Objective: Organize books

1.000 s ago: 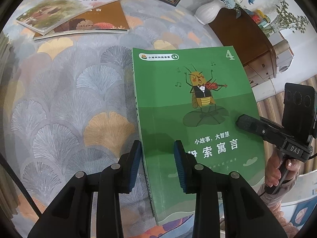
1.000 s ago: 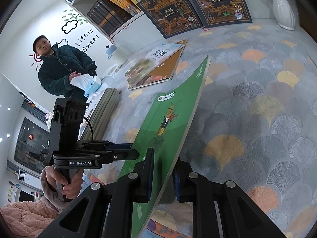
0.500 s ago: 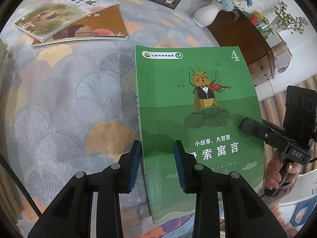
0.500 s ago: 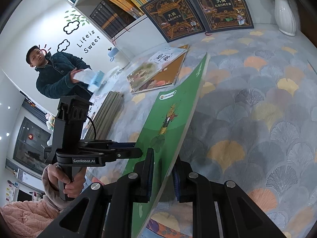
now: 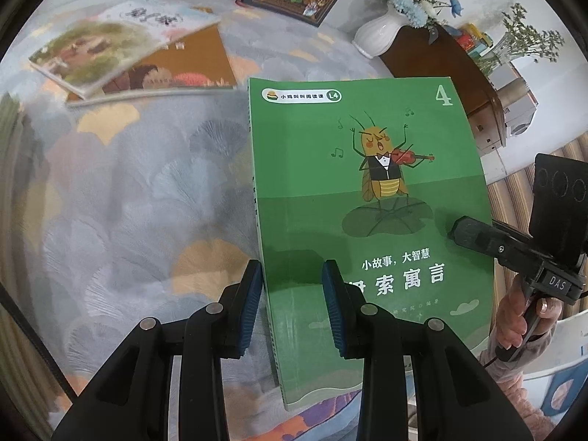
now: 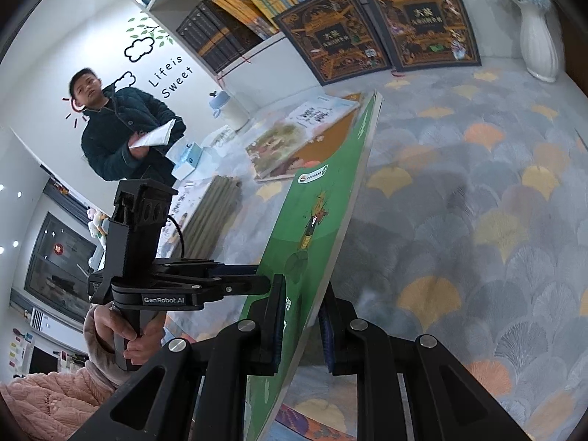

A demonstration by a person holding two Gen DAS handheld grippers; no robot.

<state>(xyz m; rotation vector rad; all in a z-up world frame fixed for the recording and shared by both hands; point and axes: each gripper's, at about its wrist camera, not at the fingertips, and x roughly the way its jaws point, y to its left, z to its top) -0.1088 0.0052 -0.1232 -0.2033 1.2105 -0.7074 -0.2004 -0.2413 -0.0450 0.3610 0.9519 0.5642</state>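
A green book (image 5: 367, 183) with a violin-playing cricket on its cover is tilted above the patterned tablecloth (image 5: 128, 191). My right gripper (image 6: 301, 284) is shut on its near right edge, and the book (image 6: 316, 220) stands edge-on between the pads. In the left wrist view that gripper (image 5: 461, 229) shows at the book's right side. My left gripper (image 5: 292, 273) faces the cover near the spine. Its jaws stand a little apart, with nothing pinched between them. In the right wrist view, the left gripper (image 6: 270, 283) has its tips at the cover.
Two picture books (image 5: 128, 55) lie stacked at the far left. Two dark books (image 6: 382, 25) lean against the bookshelf (image 6: 257, 0). A white vase (image 6: 538, 44) stands at the back right. Grey-green books (image 6: 213, 217) lie at the left edge, near a person in a dark jacket (image 6: 121, 136).
My right gripper has risen slightly with the book's edge. The left gripper has kept its place. The person in the background has shifted their hands.
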